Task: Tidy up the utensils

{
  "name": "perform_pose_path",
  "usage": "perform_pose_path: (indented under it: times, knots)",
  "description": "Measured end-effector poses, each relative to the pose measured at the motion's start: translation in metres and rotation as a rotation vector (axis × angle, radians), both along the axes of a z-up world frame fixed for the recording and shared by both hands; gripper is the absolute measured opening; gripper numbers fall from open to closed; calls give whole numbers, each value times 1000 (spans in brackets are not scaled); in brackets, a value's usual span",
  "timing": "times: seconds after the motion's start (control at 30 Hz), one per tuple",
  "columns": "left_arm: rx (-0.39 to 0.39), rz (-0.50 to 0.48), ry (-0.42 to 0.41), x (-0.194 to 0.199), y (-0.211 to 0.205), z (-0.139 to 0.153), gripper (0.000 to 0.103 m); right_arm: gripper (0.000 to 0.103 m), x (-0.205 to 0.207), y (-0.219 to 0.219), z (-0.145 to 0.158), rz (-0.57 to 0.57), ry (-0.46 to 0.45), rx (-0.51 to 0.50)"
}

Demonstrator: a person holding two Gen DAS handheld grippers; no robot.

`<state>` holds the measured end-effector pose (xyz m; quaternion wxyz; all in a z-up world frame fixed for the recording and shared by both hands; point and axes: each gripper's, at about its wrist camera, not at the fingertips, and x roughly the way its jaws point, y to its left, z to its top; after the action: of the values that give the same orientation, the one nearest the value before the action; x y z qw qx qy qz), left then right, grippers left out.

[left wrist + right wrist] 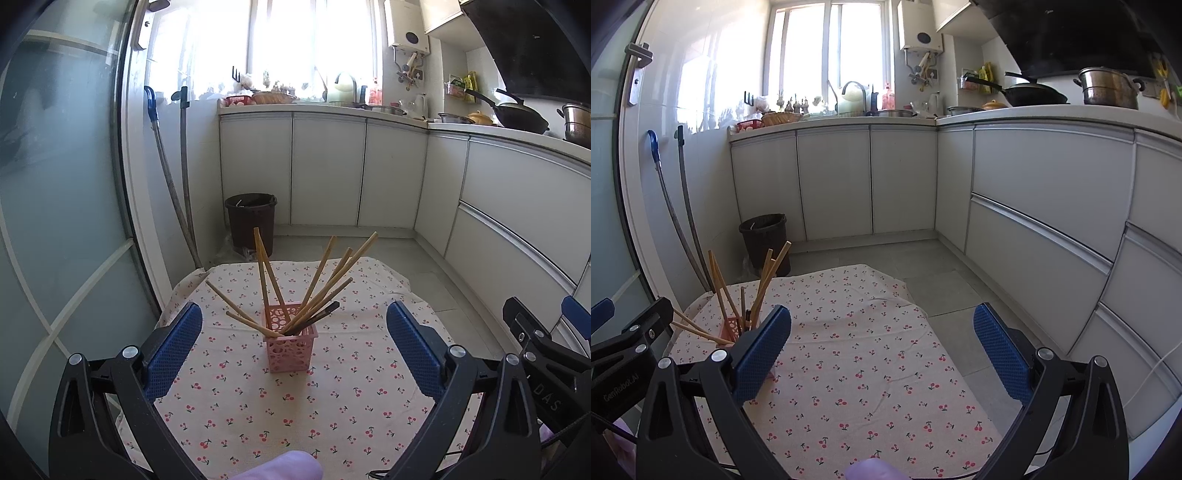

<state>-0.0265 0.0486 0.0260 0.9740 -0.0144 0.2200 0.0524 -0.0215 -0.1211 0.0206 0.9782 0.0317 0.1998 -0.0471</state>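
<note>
Pink perforated holder upright on cherry-print cloth, chopsticks fanned inside. Left gripper jaws spread, empty. Right gripper jaws spread, empty.

— Where's your pink holder?
— Just below centre of your left view, upright on the cherry-print cloth, lattice sides.
— And your chopsticks?
— All inside, fanned outward; mostly pale wood, one dark.

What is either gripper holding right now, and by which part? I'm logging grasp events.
Nothing is held. The left gripper and right gripper are both open and empty; the wooden chopsticks stand in the pink perforated plastic holder, untouched.
</note>
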Motion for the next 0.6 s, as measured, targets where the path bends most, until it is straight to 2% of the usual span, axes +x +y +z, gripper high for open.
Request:
perform_pose_path:
  times: [0.23, 0.5, 0.6]
  knots:
    - [11, 11, 9, 2, -2, -1, 95, 97, 0, 1, 0, 1, 1, 0]
    - [13, -7, 15, 2, -4, -4, 80, 96, 1, 1, -3, -1, 6, 5]
    - [10, -17, 8, 1, -4, -2, 79, 97, 3, -1, -5, -2, 14, 11]
